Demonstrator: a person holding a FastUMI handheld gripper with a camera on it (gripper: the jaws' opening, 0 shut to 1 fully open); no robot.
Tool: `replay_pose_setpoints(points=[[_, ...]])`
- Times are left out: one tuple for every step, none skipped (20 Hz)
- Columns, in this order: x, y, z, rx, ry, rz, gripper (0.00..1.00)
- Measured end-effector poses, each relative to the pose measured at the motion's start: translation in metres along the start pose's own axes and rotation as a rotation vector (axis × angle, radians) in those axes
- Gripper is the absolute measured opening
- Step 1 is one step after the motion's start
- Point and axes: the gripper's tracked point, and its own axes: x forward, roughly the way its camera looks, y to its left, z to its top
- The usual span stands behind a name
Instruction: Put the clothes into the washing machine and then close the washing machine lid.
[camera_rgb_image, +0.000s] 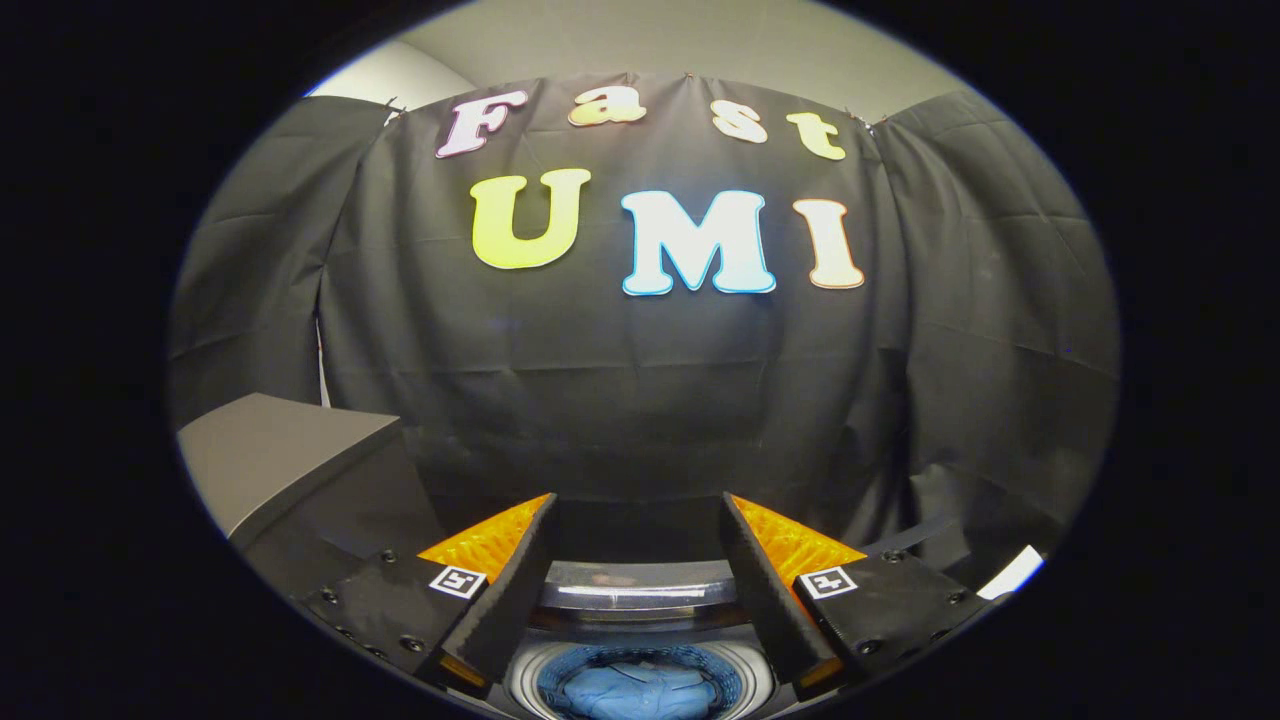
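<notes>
Washing machines: one (640, 600), below and between the fingers.
Clothes: one blue bundle (635, 690) in its tub.
Grippers: one (638, 530), fingers apart, empty.
Boxes: one (270, 460), left of the fingers.

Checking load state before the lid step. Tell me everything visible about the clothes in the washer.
The clothes look like one blue garment of soft woven fabric, crumpled with folds, lying inside the washing machine's round drum below a pale ring. The raised lid's edge shows just behind it, so the lid is not yet closed. The garment sits low between the open gripper's fingers; nothing touches it but the drum.
</notes>
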Motion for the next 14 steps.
replay_pose_setpoints(points=[[-0.004,0.0,-0.005,-0.001,0.004,0.003,0.98],[-0.008,-0.001,-0.008,-0.002,0.008,0.006,0.98],[-0.011,0.0,-0.011,-0.003,0.01,0.01,0.98],[-0.014,0.0,-0.014,-0.004,0.011,0.014,0.98],[-0.017,0.0,-0.017,-0.003,0.013,0.017,0.98],[-0.02,0.0,-0.02,-0.002,0.012,0.019,0.98],[-0.024,0.0,-0.024,0.001,0.016,0.021,0.98],[-0.026,-0.001,-0.03,0.001,0.025,0.016,0.98],[-0.027,-0.004,-0.041,-0.012,0.053,0.006,0.98],[-0.031,-0.002,-0.051,-0.017,0.077,0.01,0.98],[-0.037,0.003,-0.056,-0.016,0.08,0.021,0.98],[-0.042,0.006,-0.061,-0.017,0.075,0.028,0.98],[-0.049,0.007,-0.066,-0.019,0.075,0.032,0.98],[-0.055,0.008,-0.071,-0.017,0.077,0.033,0.98]])
